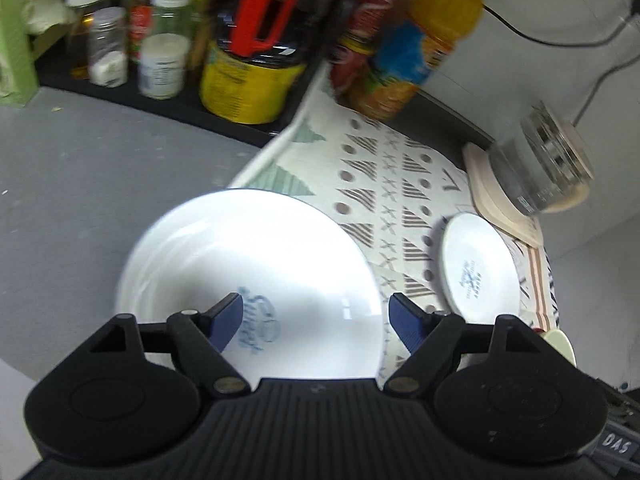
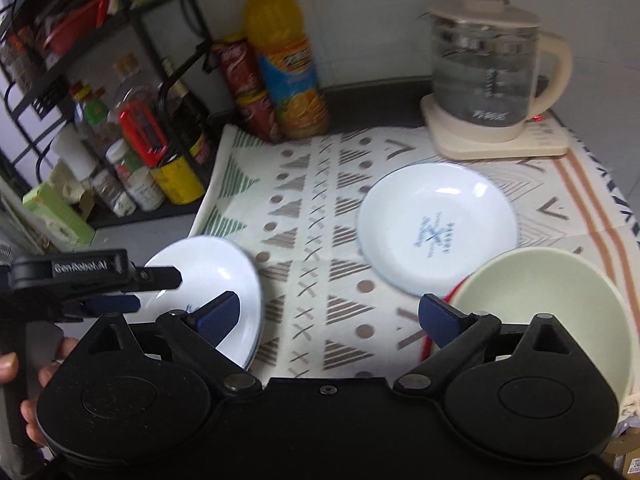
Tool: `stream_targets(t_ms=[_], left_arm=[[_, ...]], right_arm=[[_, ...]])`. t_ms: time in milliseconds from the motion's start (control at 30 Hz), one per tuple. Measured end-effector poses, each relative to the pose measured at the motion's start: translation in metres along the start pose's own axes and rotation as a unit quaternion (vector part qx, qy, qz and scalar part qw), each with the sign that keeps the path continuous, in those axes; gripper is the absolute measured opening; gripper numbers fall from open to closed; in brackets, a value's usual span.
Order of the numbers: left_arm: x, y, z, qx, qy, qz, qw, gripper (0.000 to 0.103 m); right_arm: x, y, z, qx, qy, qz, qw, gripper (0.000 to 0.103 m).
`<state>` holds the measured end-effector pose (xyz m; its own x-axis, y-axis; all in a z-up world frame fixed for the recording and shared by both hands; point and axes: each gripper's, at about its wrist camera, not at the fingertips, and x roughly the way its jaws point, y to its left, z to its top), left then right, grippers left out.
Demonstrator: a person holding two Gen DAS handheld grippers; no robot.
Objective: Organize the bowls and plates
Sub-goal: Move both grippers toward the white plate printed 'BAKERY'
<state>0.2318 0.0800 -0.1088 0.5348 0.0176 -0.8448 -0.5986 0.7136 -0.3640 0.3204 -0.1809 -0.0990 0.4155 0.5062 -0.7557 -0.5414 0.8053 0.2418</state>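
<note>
Resting on cloth (image 2: 320,240): white plate (image 1: 248,272), blue emblem | left tool (image 1: 316,322) agape | right tool (image 2: 330,318) agape

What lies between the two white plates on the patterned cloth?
Only bare patterned cloth separates the large white plate from the small white plate, seen in the right wrist view.
</note>
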Motion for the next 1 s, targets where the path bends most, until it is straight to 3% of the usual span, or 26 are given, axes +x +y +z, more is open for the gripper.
stream_targets(t_ms=[600,1000], left_arm=[[0.044,-0.08,0.017,0.057,0.034,-0.024,0.9975,0.078],[0.082,-0.107,0.032,0.03,0.059,-0.022,0.9976,0.078]], right_arm=[[-0.002,-0.079,0.026,0.074,-0.018,-0.048,0.996,0.097],[0.029,-0.125,0.05,0.109,0.009,-0.055,0.992,0.096]])
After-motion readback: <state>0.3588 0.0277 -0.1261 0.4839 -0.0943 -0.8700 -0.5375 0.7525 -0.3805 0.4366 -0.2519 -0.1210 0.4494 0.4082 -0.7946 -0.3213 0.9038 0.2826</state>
